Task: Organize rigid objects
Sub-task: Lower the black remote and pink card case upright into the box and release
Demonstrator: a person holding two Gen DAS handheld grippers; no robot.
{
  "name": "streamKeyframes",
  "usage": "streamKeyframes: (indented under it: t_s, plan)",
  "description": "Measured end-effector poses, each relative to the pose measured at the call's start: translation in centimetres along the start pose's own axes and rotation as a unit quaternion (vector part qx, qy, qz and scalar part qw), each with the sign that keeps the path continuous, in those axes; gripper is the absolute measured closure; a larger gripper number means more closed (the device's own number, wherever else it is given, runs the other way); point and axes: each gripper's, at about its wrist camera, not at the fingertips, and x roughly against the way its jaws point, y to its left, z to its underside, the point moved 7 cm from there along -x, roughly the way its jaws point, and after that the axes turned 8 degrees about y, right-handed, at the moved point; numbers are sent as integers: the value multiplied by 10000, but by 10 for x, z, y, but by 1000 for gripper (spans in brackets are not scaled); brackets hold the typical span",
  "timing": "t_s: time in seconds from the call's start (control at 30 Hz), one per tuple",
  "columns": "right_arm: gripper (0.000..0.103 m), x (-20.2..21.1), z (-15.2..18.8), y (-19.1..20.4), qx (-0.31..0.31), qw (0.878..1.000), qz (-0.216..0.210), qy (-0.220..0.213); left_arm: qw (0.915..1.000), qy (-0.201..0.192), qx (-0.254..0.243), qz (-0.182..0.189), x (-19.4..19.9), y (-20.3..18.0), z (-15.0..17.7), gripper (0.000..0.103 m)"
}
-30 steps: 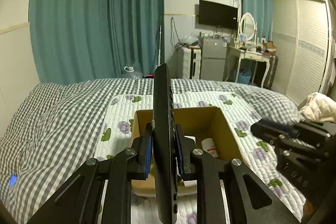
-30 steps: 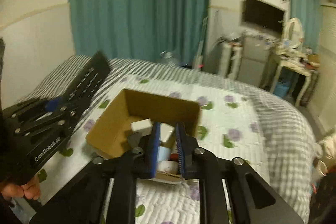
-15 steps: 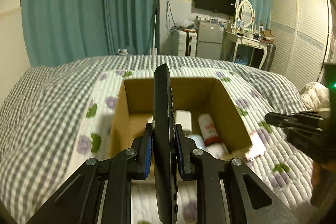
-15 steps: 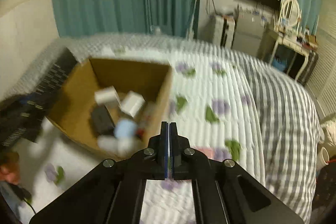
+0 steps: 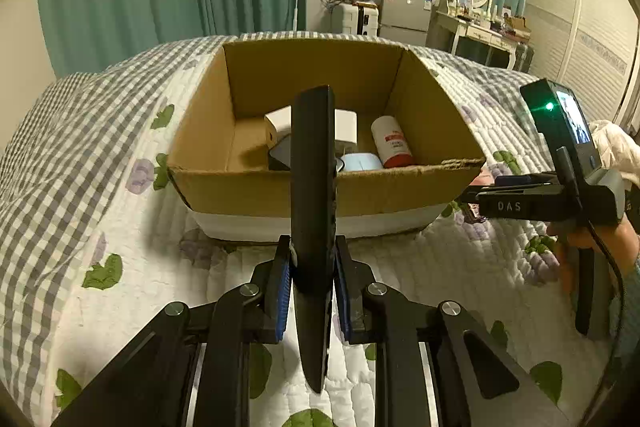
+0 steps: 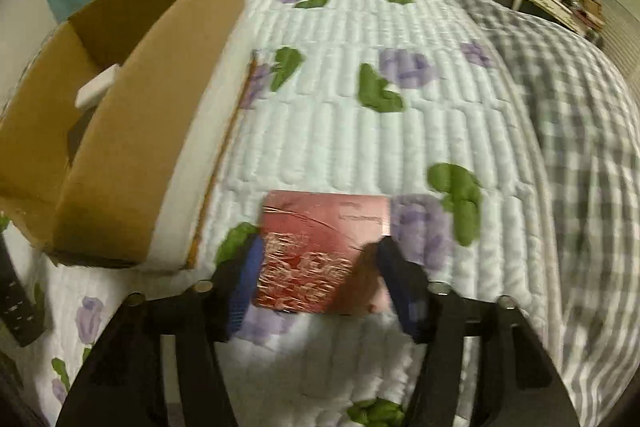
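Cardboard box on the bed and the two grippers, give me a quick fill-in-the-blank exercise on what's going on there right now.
1. The left gripper is shut on a long black ____.
2. The open brown cardboard box rests on a quilt printed with purple ____.
3. The flat red packet lies between the open fingers of the ____ gripper.
4. The white bottle inside the box has a ____ label.

Missing words: remote control; flowers; right; red

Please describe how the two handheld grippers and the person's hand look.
Left gripper: black angular linkage arms, silver pivot screws, blue ribbed pads. Right gripper: the same build. From the left view its black body reads "DAS", with a small screen, a green light, a black cable and a bare hand.
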Motion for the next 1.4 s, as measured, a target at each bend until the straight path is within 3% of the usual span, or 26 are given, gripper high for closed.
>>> streamKeyframes:
  t_s: [0.17,0.27,0.33,0.37,0.4,0.5,0.53,0.67,0.93,1.07,1.13,1.23,1.4]
  plan:
    - [11,-9,7,16,469,9985,284,72,9999,146,19,-13,-13,1,4,83]
    - [11,-11,8,25,609,9974,376,86,9999,153,15,-8,-14,1,4,83]
    - [19,-13,10,24,623,9967,512,85,9999,161,32,6,-14,2,4,83]
    - [43,-13,9,23,605,9959,675,54,9999,161,31,5,-14,2,4,83]
    - [54,-9,9,21,564,9952,801,-28,9999,157,31,2,-13,2,4,83]
    - [77,9,16,25,659,9948,711,-307,9999,136,35,19,-8,3,5,83]
    - [80,16,17,28,729,9932,806,-413,9999,117,33,19,-5,4,5,83]
    - [82,26,25,26,641,9944,704,-465,10000,34,59,53,7,6,3,83]
    - [91,57,10,4,35,9949,587,-821,9999,-131,36,69,23,11,-5,83]
    - [91,37,-2,-5,135,9922,1111,-544,9998,-131,81,103,21,11,-7,83]
    - [92,15,-6,-12,67,9946,998,-293,9998,-120,84,105,19,11,-7,83]
    - [94,27,-8,-14,15,9940,920,-594,9999,-96,80,113,16,12,-7,83]
    - [94,95,-10,2,60,9899,420,-1354,9993,-290,77,213,32,11,-15,83]
